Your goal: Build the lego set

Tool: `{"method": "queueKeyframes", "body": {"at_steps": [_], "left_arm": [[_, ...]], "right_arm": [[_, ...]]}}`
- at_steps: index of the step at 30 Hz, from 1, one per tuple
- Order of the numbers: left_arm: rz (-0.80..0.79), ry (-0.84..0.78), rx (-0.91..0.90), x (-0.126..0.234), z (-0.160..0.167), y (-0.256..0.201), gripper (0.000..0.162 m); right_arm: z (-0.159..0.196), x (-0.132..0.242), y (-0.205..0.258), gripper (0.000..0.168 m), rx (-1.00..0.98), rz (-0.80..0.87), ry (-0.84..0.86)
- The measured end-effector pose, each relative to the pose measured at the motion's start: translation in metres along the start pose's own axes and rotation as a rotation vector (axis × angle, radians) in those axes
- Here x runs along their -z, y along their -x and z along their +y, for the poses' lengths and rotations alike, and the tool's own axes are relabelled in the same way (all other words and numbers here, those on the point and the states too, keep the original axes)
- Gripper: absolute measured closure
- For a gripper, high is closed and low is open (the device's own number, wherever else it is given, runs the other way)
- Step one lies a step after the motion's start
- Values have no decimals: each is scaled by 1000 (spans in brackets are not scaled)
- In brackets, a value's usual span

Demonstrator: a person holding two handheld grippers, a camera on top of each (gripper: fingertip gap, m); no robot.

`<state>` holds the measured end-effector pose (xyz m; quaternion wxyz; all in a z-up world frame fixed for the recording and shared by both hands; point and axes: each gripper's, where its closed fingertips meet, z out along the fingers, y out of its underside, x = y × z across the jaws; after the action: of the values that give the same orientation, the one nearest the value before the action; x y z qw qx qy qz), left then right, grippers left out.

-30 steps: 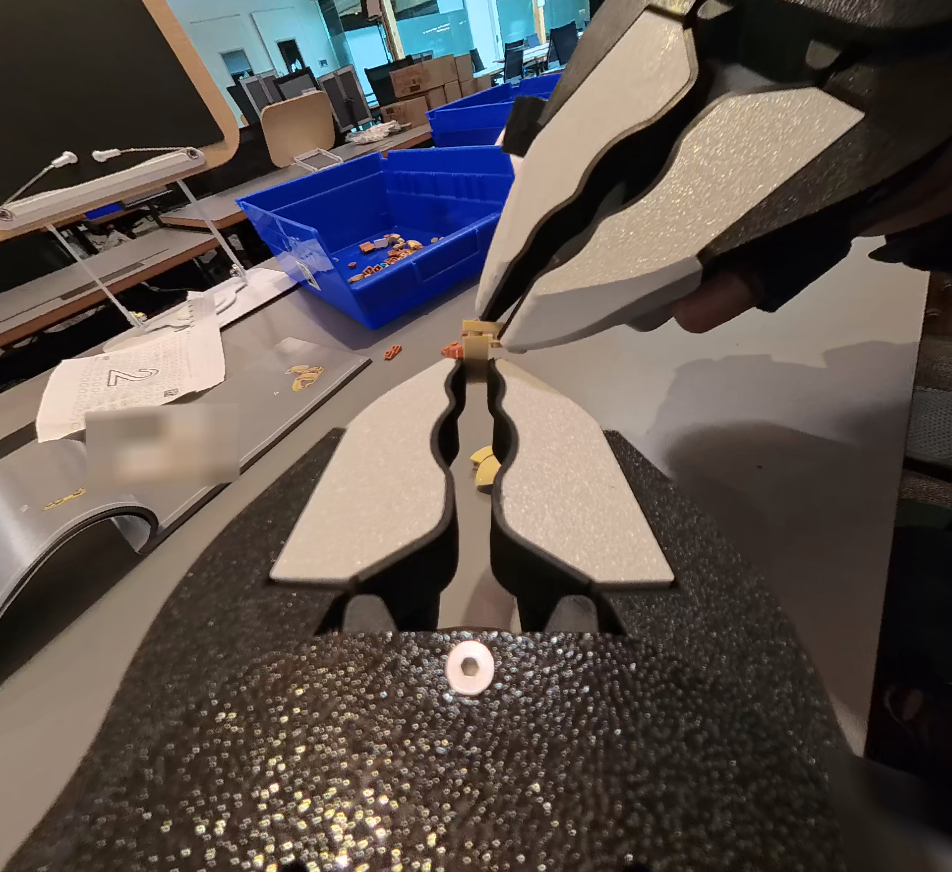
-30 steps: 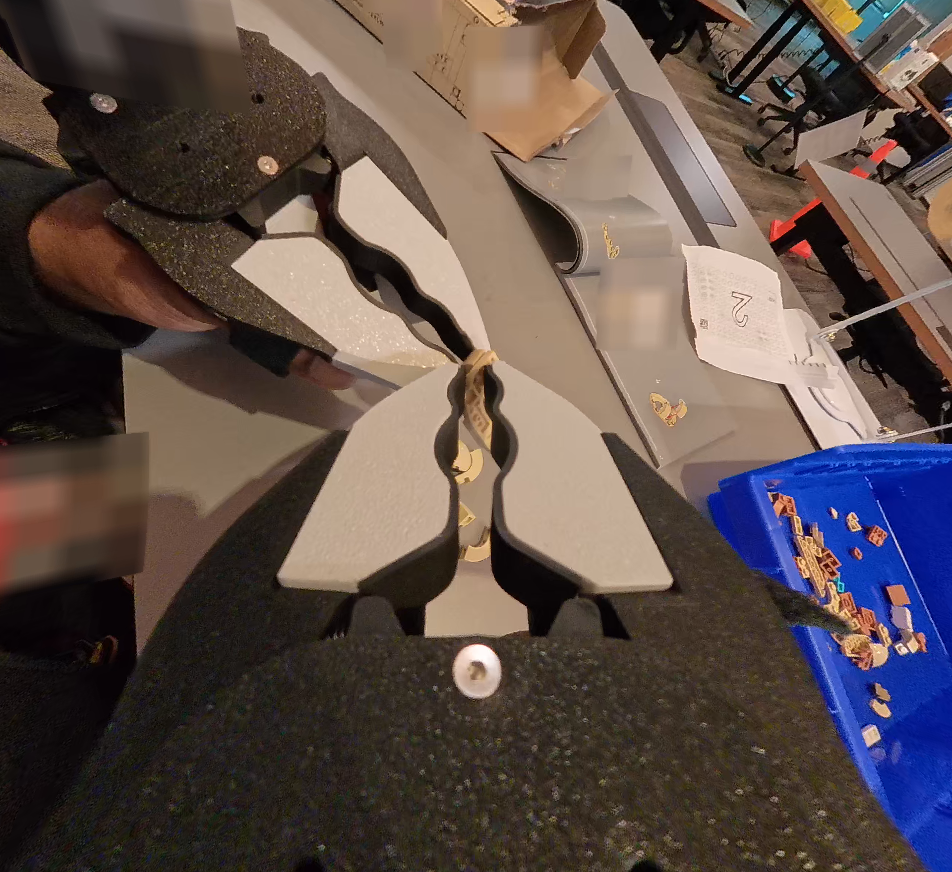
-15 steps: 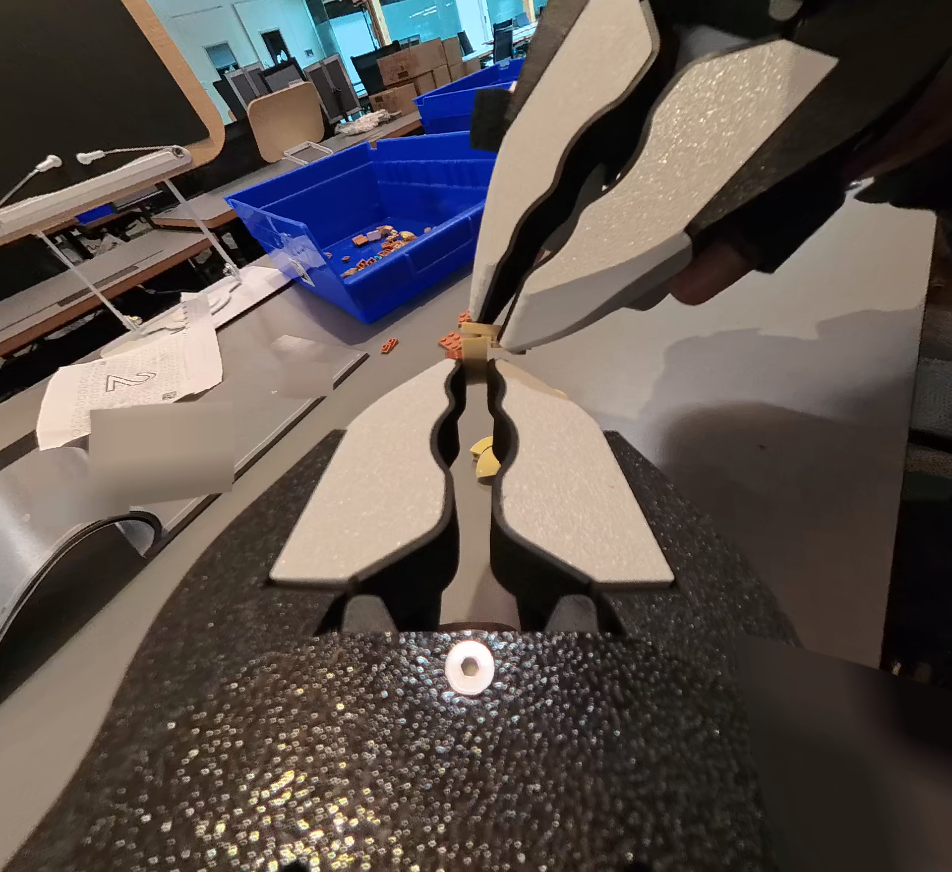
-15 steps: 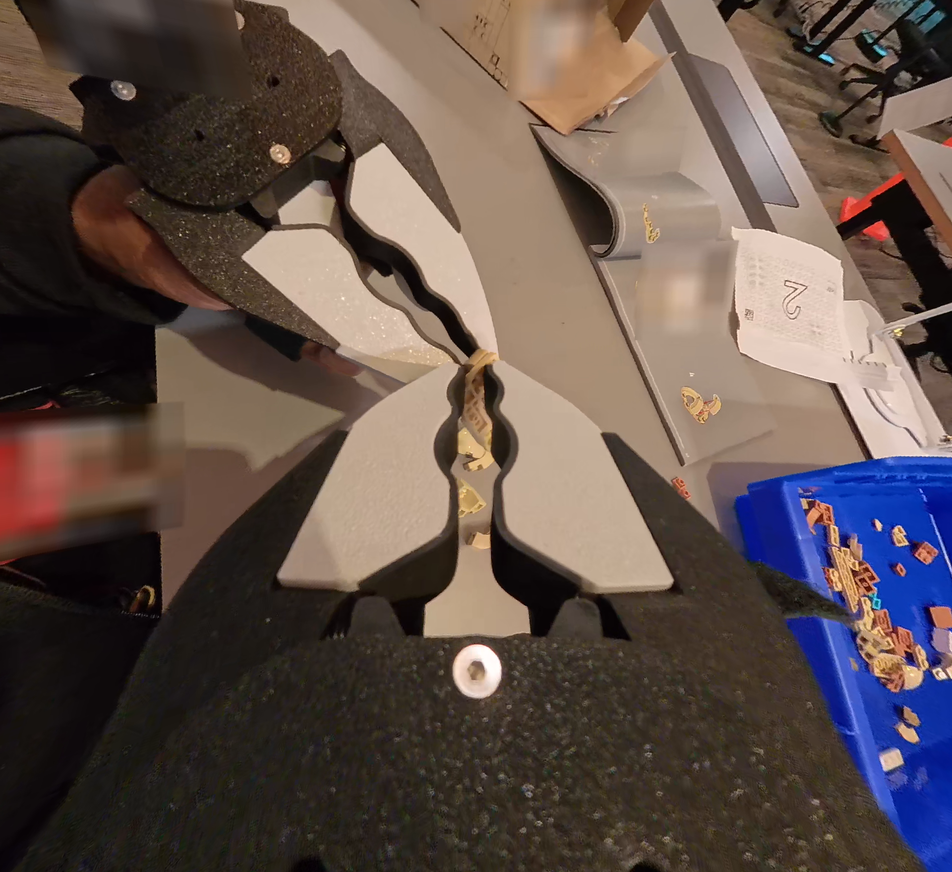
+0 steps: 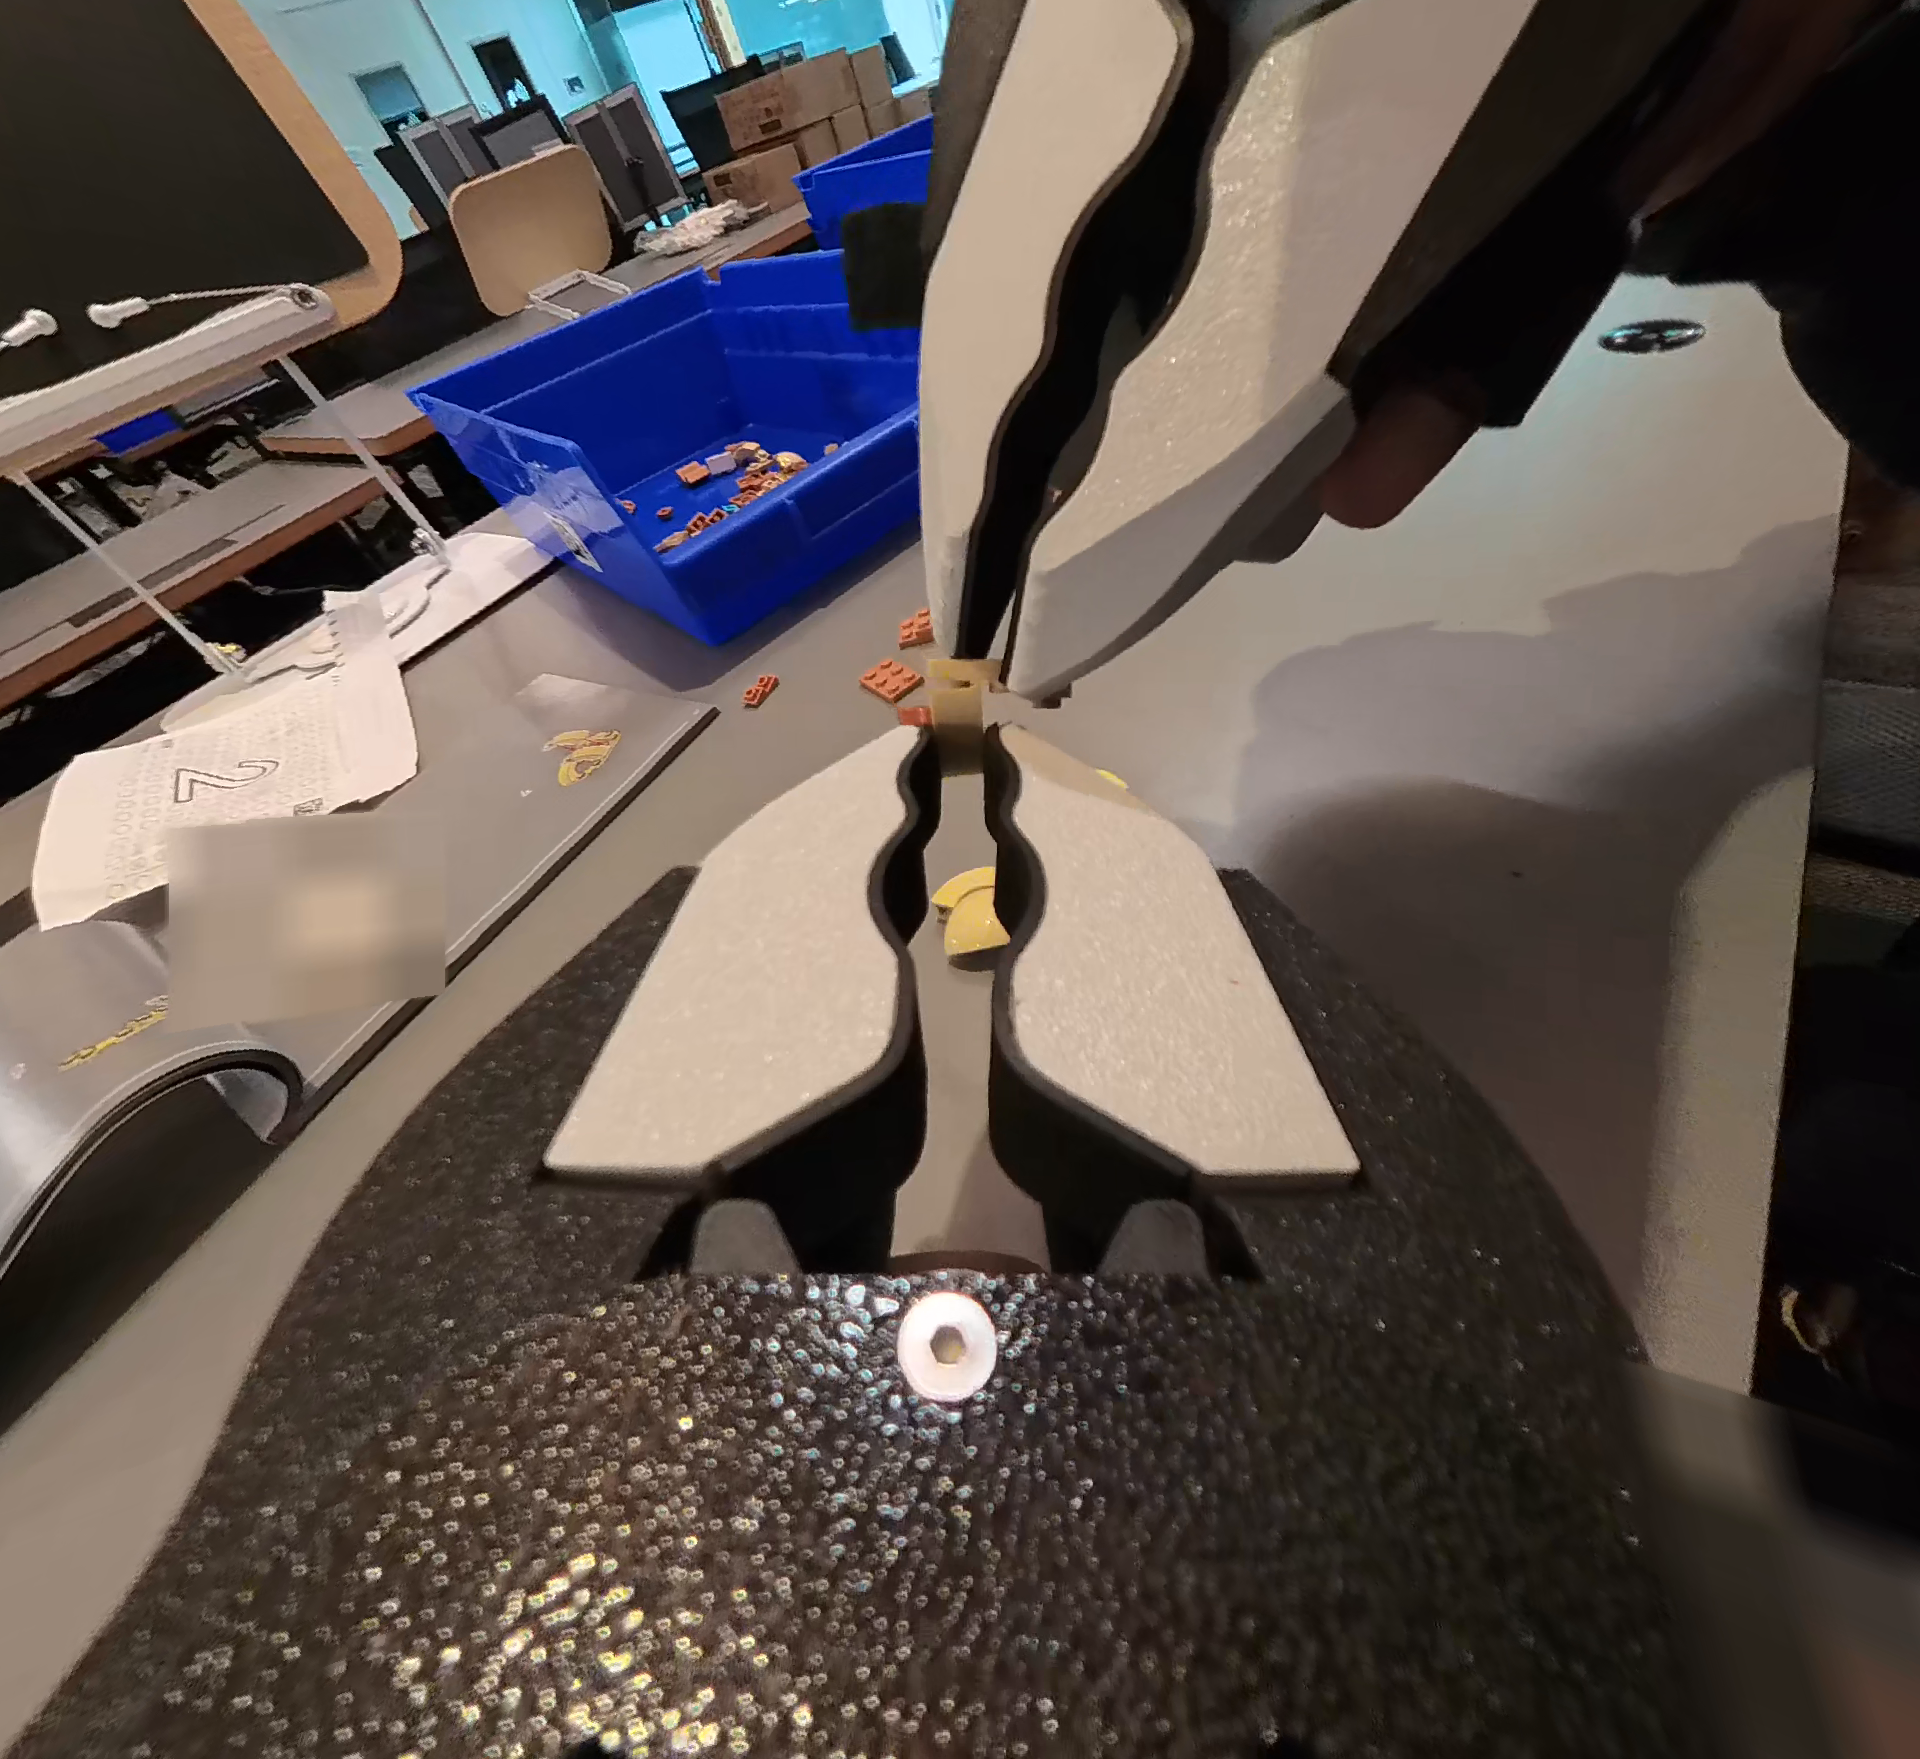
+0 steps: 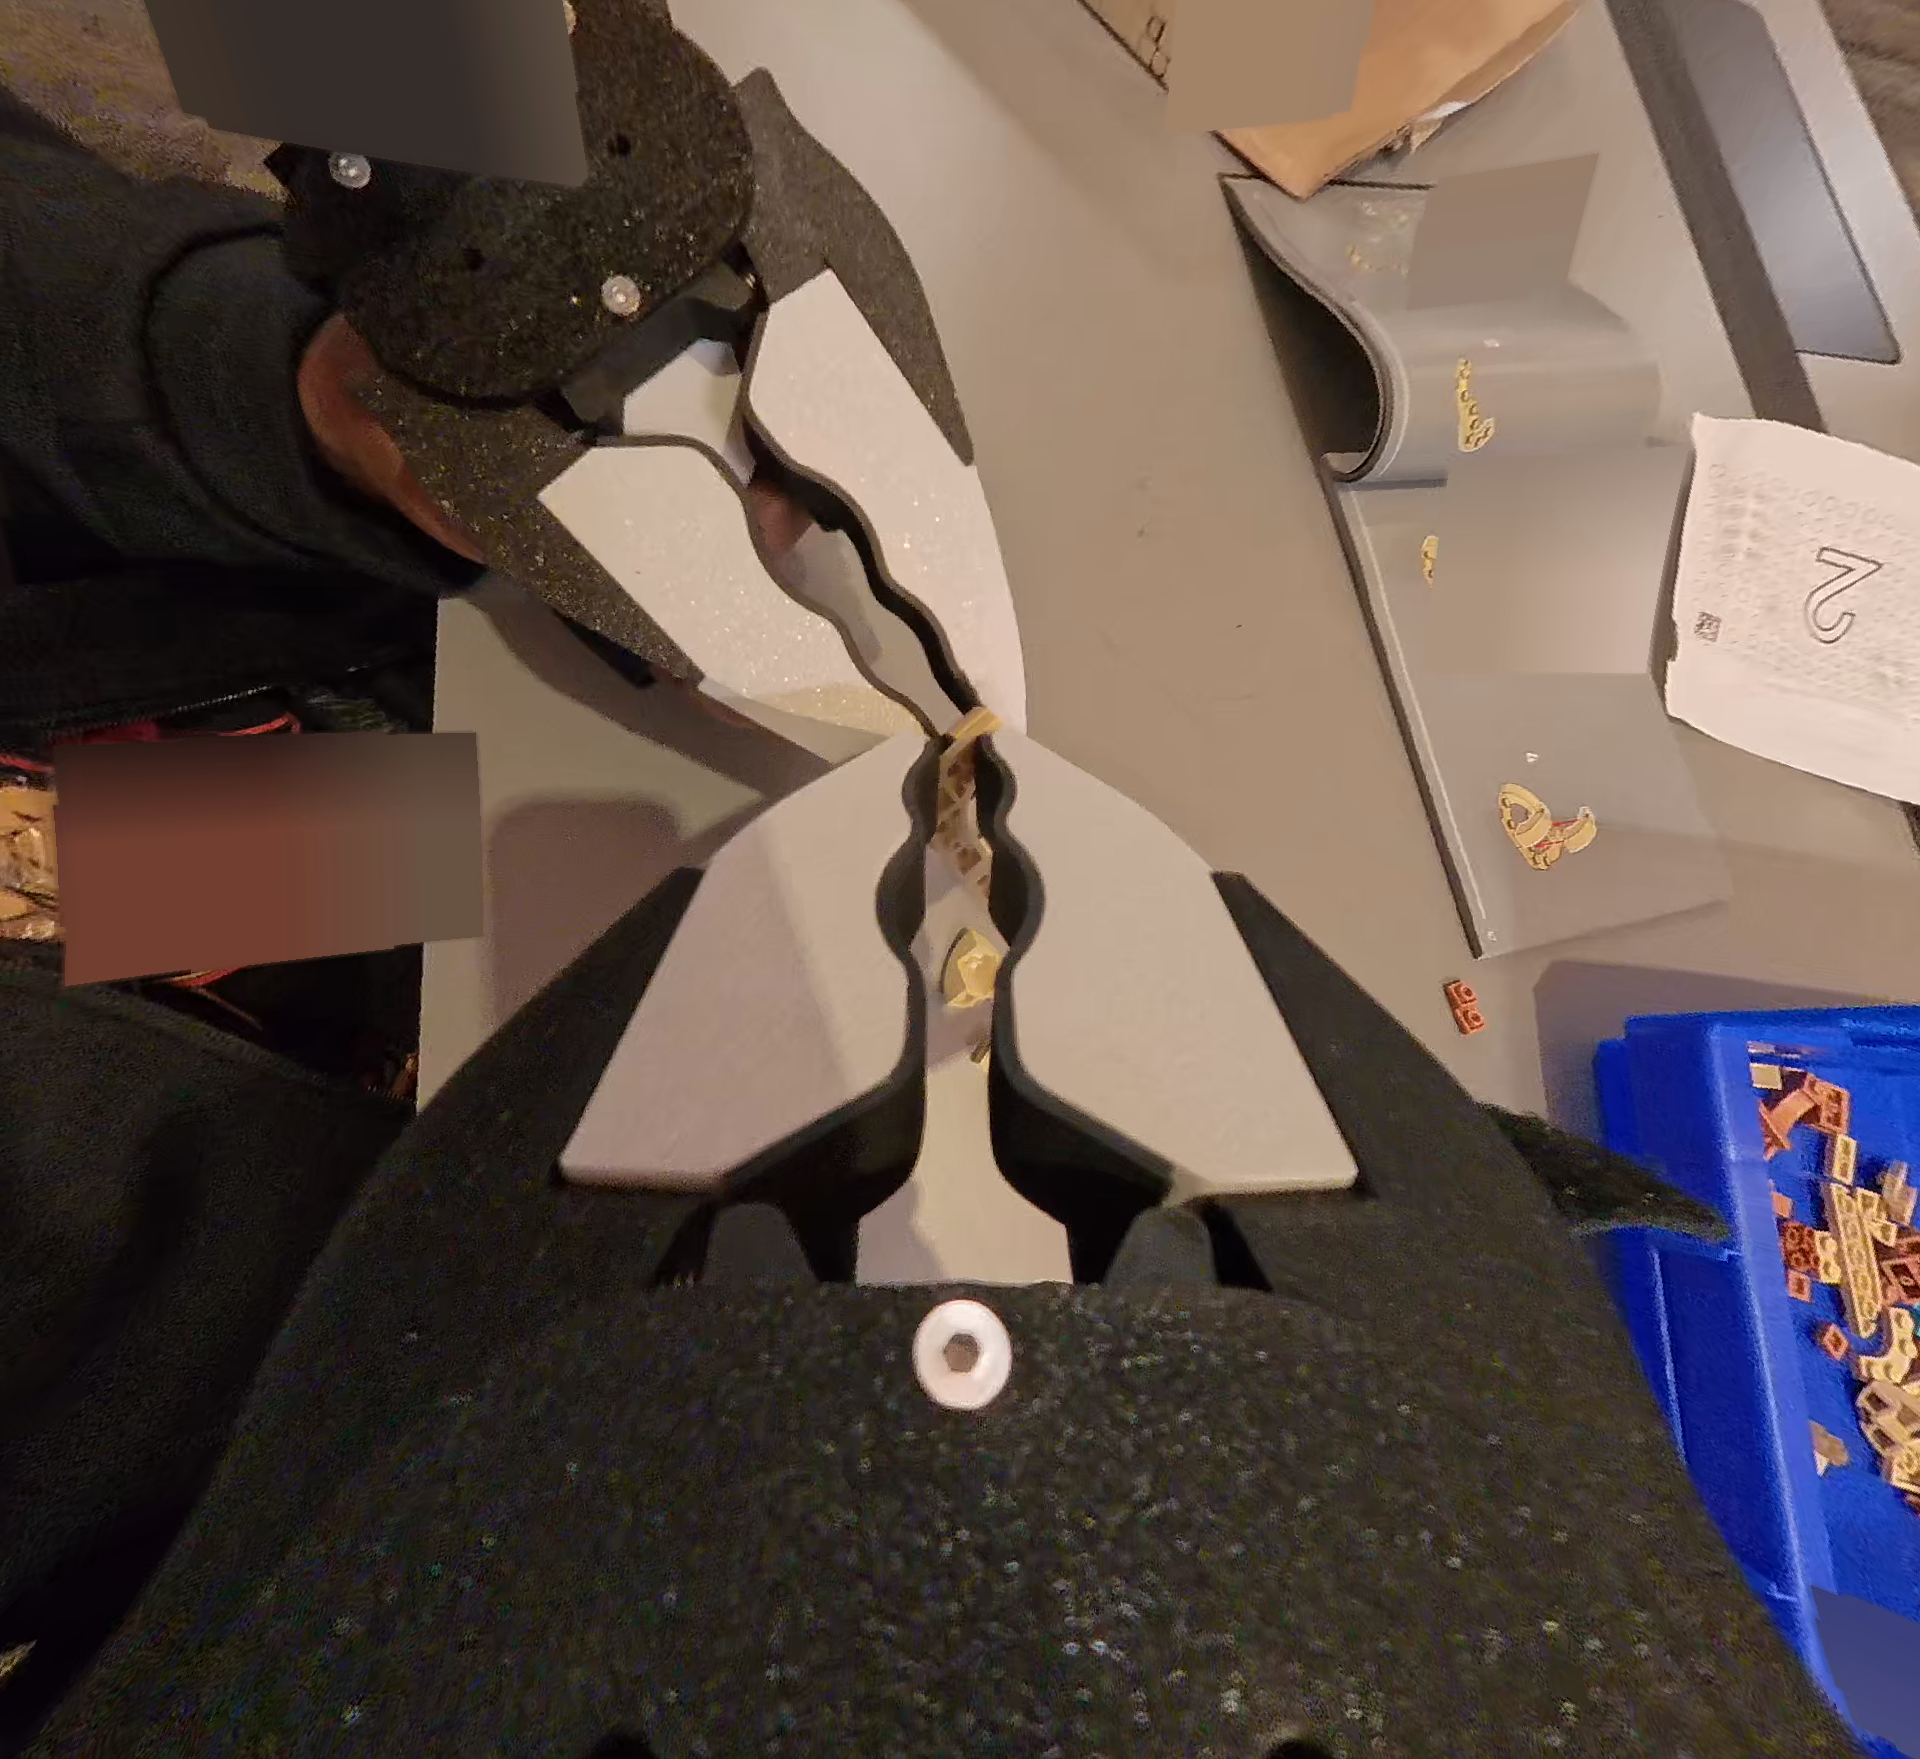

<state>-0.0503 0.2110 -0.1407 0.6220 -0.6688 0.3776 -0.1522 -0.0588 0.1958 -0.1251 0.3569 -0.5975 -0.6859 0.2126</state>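
The left gripper (image 5: 958,741) is closed on a small tan piece (image 5: 956,730), which stands up between its fingertips above the grey table (image 5: 1455,670). The right gripper (image 5: 987,660) comes down from above and to the right, and its tips pinch a second tan piece (image 5: 964,670) that sits right on top of the first one. The two pieces touch each other. In the right wrist view the right gripper (image 6: 961,753) holds a longer tan curved part (image 6: 961,816) between its fingers, and the left gripper (image 6: 951,707) meets it tip to tip from the upper left.

Under the grippers some loose yellow-tan pieces (image 5: 971,914) lie on the table. A few small brown pieces (image 5: 891,676) lie just behind the tips, on the way to the blue bin (image 5: 582,462), which holds more brown and tan pieces. The bin is near, at the far left side of the meeting point. Left of the grippers there is a grey booklet (image 5: 499,774) and a white printed sheet (image 5: 229,774), well apart from the tips. To the right of the tips the table is bare up to its edge.
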Motion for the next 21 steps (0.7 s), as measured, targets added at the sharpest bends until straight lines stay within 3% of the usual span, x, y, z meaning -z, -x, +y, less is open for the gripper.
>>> {"method": "queueKeyframes", "body": {"at_steps": [8,21], "left_arm": [[4,21,-6,-1,3,-1,155],[2,39,20,-1,6,2,155]], "right_arm": [[3,-2,1,162,14,-48,56],[2,-7,-1,163,24,17,72]]}}
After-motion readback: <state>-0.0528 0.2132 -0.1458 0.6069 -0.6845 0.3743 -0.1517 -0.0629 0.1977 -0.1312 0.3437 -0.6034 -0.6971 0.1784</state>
